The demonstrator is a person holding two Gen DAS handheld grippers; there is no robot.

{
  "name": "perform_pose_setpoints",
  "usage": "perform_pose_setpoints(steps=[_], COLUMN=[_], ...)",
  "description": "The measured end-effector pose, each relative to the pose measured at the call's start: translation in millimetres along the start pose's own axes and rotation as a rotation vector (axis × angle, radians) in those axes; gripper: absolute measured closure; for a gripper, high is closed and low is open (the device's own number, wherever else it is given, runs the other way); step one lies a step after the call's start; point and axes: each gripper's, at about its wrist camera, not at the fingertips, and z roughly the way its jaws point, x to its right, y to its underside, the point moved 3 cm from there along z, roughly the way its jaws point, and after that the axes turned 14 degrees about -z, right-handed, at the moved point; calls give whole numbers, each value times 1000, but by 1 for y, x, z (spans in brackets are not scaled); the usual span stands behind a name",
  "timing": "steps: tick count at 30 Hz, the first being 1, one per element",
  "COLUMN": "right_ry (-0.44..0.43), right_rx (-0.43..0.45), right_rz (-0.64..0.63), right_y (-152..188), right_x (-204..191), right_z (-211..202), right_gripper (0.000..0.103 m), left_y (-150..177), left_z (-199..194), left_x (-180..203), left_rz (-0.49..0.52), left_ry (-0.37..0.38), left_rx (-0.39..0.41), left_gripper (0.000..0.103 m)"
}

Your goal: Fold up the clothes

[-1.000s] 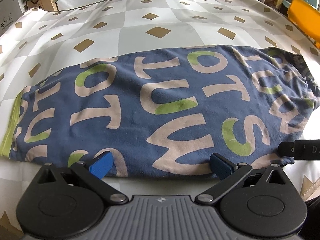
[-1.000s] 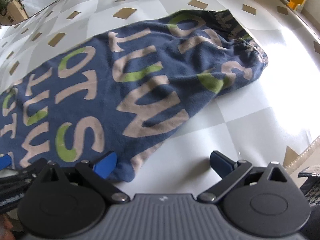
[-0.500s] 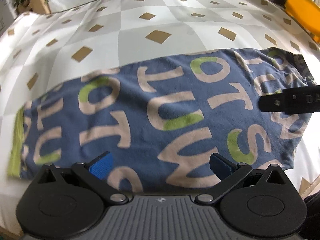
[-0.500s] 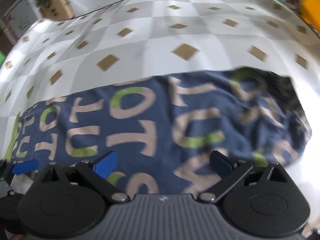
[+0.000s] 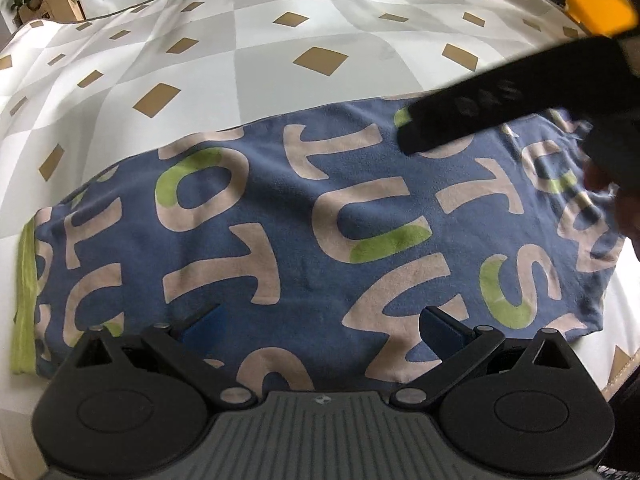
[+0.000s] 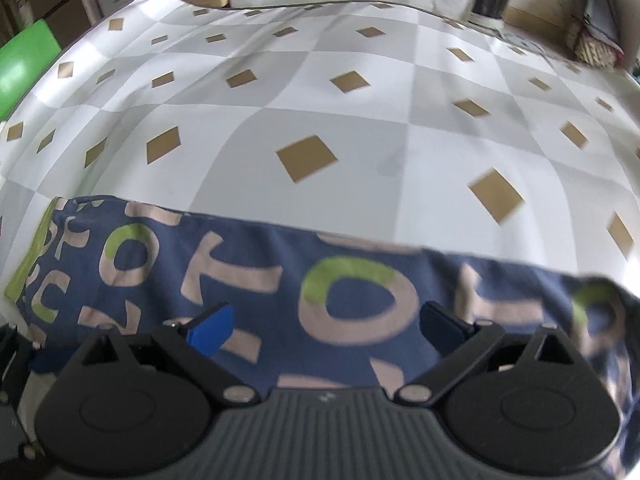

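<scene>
A blue lettered garment (image 5: 304, 236) lies flat across the near part of the checked worktop (image 5: 280, 40), its green hem (image 5: 24, 300) at the left. The left gripper (image 5: 320, 326) hovers over its near edge, fingers apart. The right gripper (image 6: 326, 326), likewise spread, hangs above its right half.

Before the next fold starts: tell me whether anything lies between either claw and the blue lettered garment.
Nothing visible does. The left claw and right claw are both open right over the blue lettered garment, with only its cloth between their fingers. The checkered cover beyond it carries nothing else in view.
</scene>
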Motion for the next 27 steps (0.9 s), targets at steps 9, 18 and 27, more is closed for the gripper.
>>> perform_pose_setpoints(steps=[9,18,27], right_ry=[-48,23,83], right_rx=[-13,-7,11], right_rz=[-56,-134,-28], right_y=[-16,-19,-24], right_x=[-14,-24,-2], right_z=[28,45,52], right_gripper=[4,5,3], left_y=[-2,3,8], left_z=[5,6,4], left_x=[-4,0,-4], left_rz=[-26,15,5], left_ry=[26,-8,-20], left_rx=[-18,-19,-23], left_gripper=[0,0,0])
